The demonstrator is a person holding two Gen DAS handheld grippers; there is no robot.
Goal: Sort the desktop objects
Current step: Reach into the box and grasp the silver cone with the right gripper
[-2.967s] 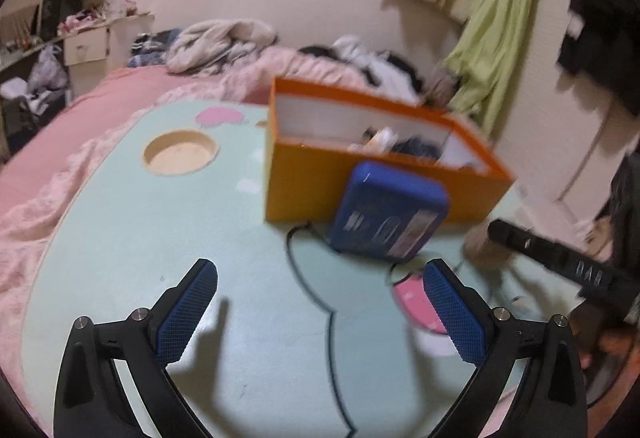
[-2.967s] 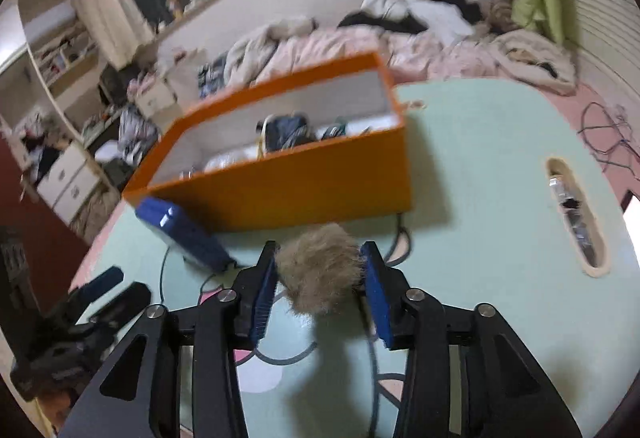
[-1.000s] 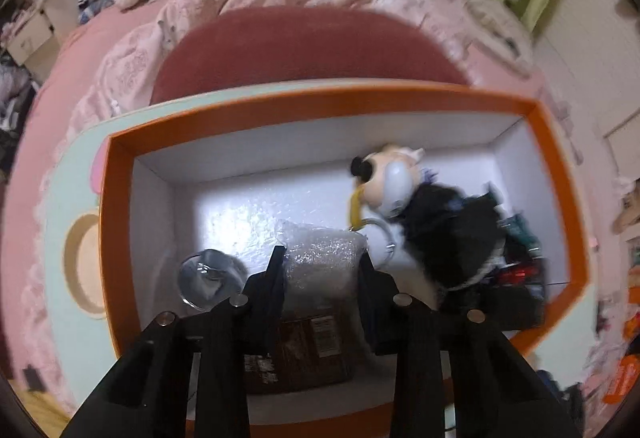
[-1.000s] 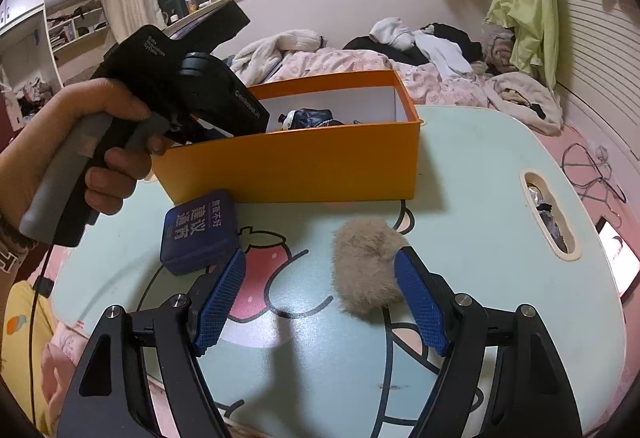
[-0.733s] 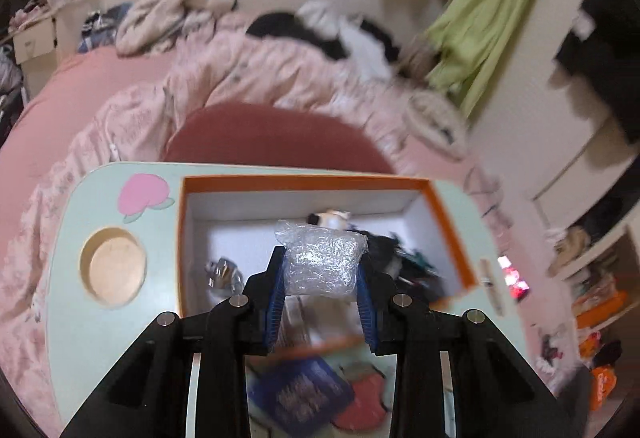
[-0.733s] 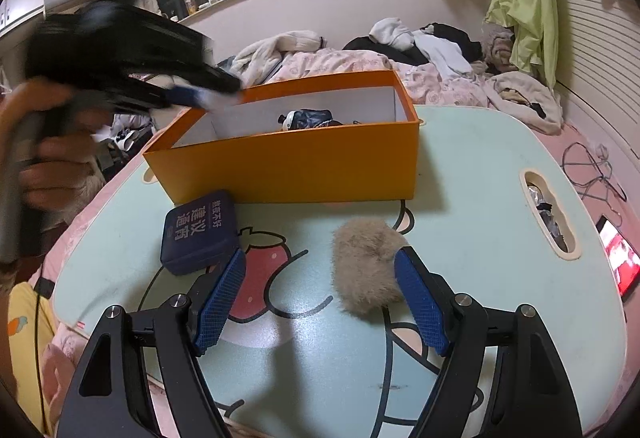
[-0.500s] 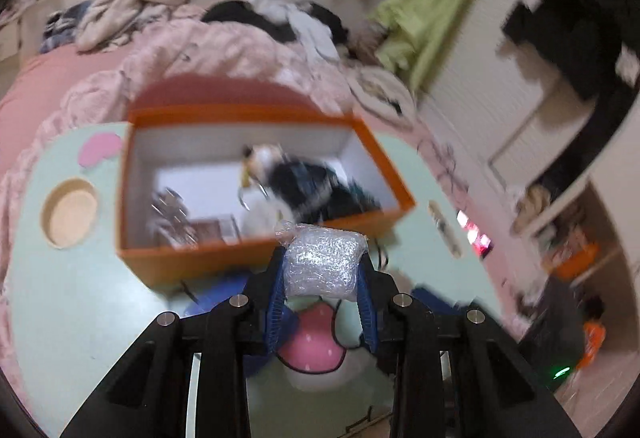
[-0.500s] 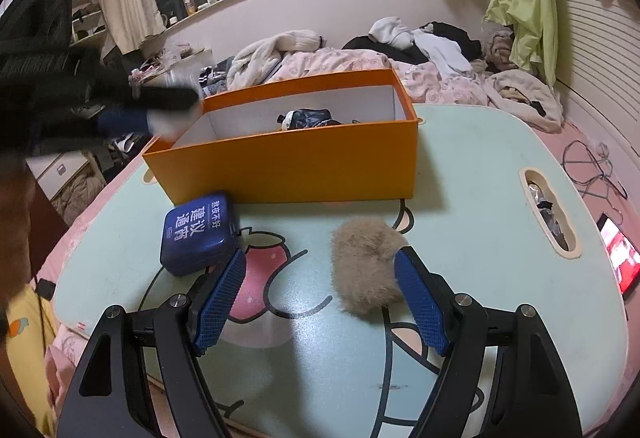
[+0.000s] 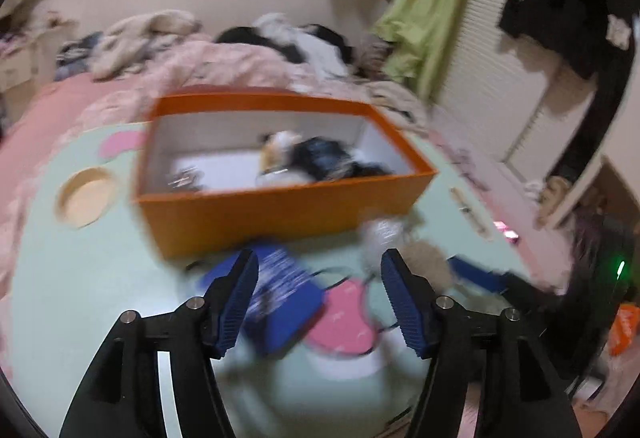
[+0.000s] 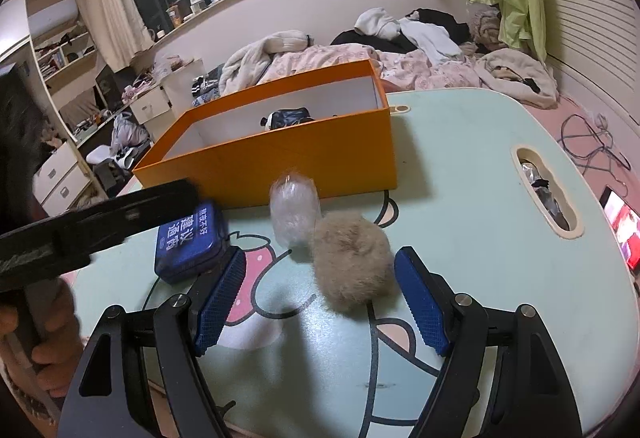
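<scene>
We see our right gripper (image 10: 320, 294) spread wide over the bench (image 10: 480, 198), a furry ball (image 10: 350, 262) between its fingers (image 10: 218, 296), untouched. A bubble-wrap bundle (image 10: 294, 210) blurs before the orange box (image 10: 280, 154).

Each black hand-held gripper (image 10: 316, 296) has ribbed blue pads (image 10: 418, 302) and silver screws.

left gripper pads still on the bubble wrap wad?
Apart. In the left wrist view the left gripper, whose jaws have just been opening, has nothing between its pads; the bubble wrap wad shows in the right wrist view, blurred, by the fluffy ball.
</scene>
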